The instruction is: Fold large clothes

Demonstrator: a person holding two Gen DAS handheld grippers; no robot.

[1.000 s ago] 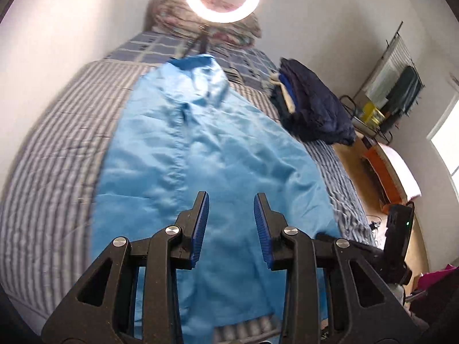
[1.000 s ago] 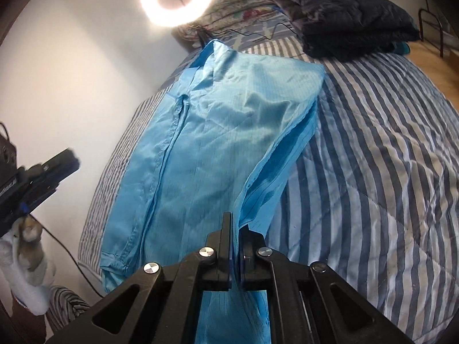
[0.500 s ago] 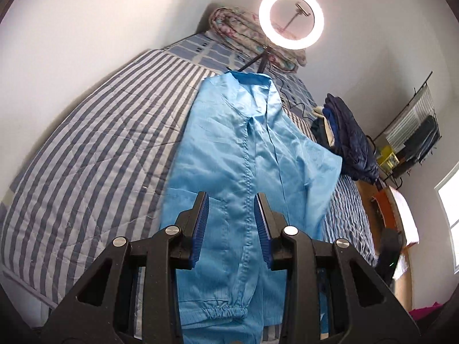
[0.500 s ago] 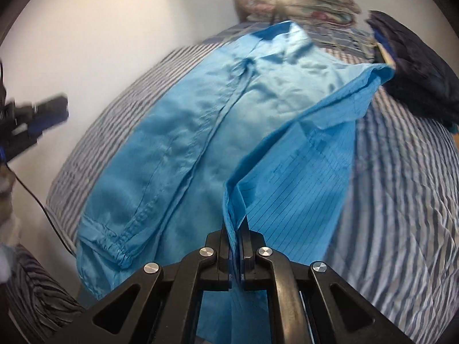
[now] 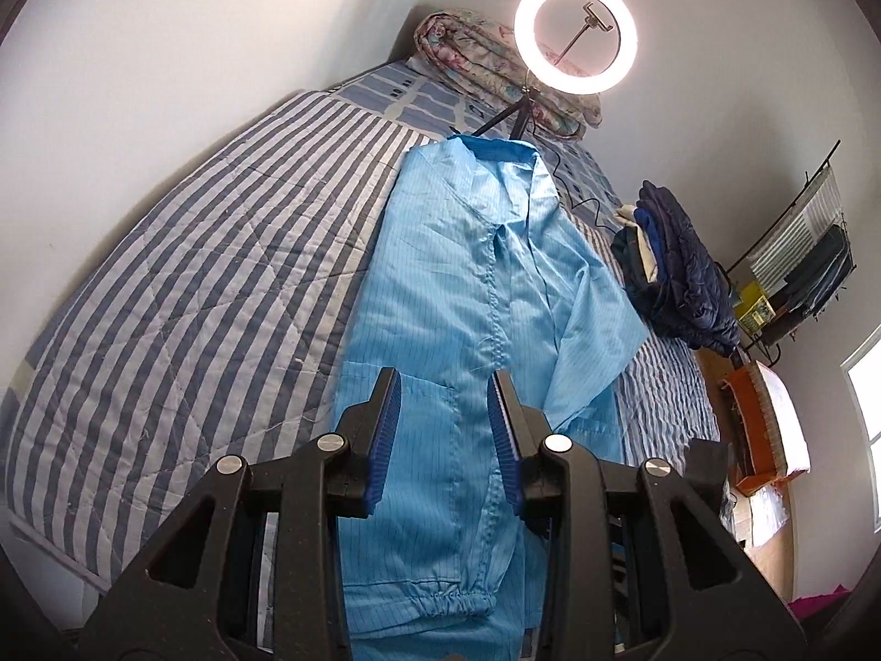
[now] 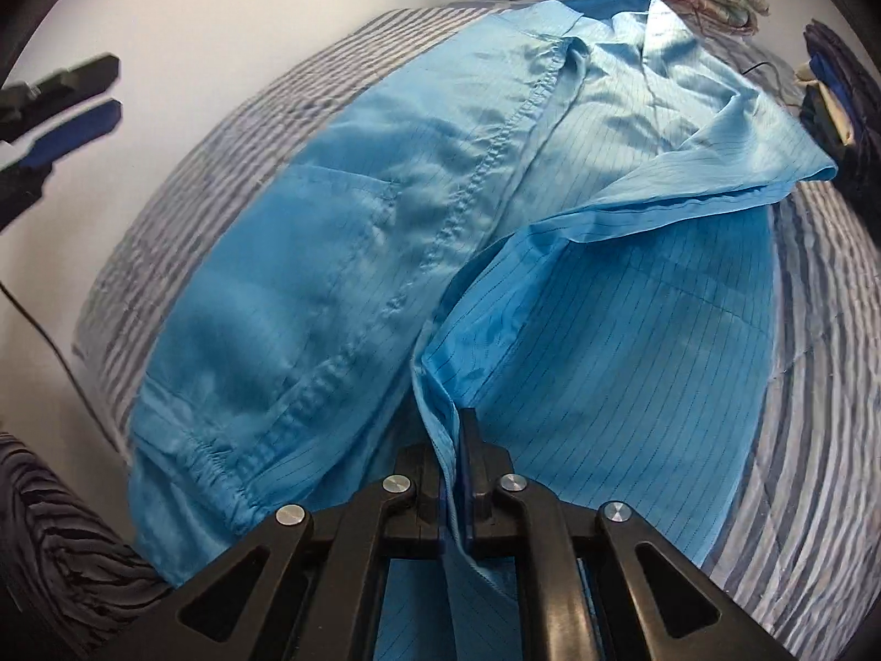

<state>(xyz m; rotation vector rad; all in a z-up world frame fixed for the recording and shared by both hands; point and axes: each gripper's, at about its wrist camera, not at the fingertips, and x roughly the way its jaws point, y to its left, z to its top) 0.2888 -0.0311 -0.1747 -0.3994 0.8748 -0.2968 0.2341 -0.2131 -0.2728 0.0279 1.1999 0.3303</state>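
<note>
We see the light-blue coat (image 5: 473, 330) lying lengthwise on the striped bed (image 5: 181, 303), collar toward the ring light (image 5: 575, 36) and the rolled floral quilt (image 5: 479, 60) at the head end, elastic cuff at the near end. In the left wrist view the left sleeve is folded in along the body; the right side panel lies folded in on the front, with one corner sticking out over the stripes. Left tool (image 5: 445, 429) points steeply down over the lower front of the coat, jaws apart with a clear gap, nothing between them; the fabric seen in the gap is below the pads, and we can't tell whether the tips touch it. From the right wrist view the left tool (image 6: 66, 96) shows at the left edge against the wall, apart from the coat. Right tool (image 6: 452, 473) points more steeply down at the near edge of the coat (image 6: 341, 253), with a thin fold of the side hem running up between its pads; its jaws are opening, a narrow slit is visible, and the cloth still sits in it and drapes away on both sides. The folded panel rises from that tool toward the shoulder area, its edge lifted off the front. A dark folded pile (image 5: 677, 270) sits on the bed to the right of the coat, close to but not touching the sleeve corner. Striped sleeve (image 6: 60, 545) of the person at lower left of the right view.
</note>
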